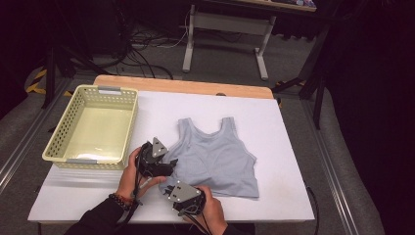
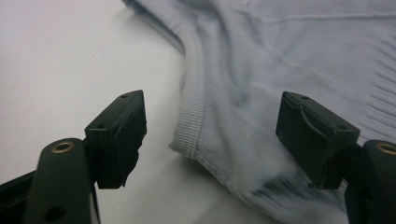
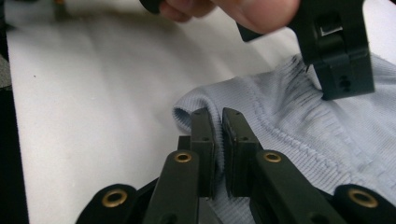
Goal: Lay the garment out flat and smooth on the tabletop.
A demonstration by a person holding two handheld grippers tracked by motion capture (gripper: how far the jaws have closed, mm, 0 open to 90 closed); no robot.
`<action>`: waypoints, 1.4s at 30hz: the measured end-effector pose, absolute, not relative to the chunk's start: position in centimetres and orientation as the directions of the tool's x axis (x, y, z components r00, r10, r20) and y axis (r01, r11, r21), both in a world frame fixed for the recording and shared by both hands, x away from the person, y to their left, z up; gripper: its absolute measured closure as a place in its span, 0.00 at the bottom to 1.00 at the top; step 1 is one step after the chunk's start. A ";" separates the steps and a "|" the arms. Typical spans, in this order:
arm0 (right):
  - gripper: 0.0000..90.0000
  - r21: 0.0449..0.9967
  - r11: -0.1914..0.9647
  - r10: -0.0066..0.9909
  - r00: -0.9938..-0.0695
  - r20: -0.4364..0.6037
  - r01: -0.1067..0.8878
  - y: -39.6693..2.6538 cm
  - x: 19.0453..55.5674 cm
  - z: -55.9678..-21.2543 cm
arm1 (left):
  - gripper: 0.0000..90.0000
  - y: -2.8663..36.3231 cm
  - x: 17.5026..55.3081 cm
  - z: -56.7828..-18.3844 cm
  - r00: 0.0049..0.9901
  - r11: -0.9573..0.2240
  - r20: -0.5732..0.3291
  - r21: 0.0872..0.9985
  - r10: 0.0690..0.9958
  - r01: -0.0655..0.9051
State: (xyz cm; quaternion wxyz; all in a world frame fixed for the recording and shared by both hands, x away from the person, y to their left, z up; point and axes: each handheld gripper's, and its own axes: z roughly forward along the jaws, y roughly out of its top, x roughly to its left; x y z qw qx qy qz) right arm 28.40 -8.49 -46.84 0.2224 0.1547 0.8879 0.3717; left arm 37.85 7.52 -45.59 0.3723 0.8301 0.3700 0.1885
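The right gripper was clamped on the tank top's hem corner; the left gripper stood apart over its edge on the desk.

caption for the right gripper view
Right claw pinches the pale blue top's corner on the white table.

This looks like a lab or a recording room rather than a home. A white board lies over a wooden tabletop as a bare, staged work surface. Aluminium frame rails run along the grey carpeted floor on both sides of it. Past the tabletop's far edge, loose black cables sprawl over the carpet, and the white metal legs of a height-adjustable desk stand further back. Black stand legs rise at the far left, and the surroundings are kept dark.
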 end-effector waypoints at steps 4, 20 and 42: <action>0.94 0.734 0.670 0.438 -0.857 -0.270 0.111 -8.6 28.4 -46.8 | 0.28 7.4 38.6 -46.3 0.653 -0.442 -0.002 0.735 0.757 0.514; 0.94 0.746 0.658 0.426 -0.867 -0.258 0.101 -8.8 28.4 -46.7 | 0.70 7.9 38.7 -46.3 0.695 -0.410 -0.142 0.718 0.705 0.562; 0.94 0.797 0.601 0.414 -0.874 -0.252 0.055 -8.2 27.8 -45.1 | 0.88 9.6 36.9 -43.5 0.686 -0.402 -0.061 0.772 0.725 0.493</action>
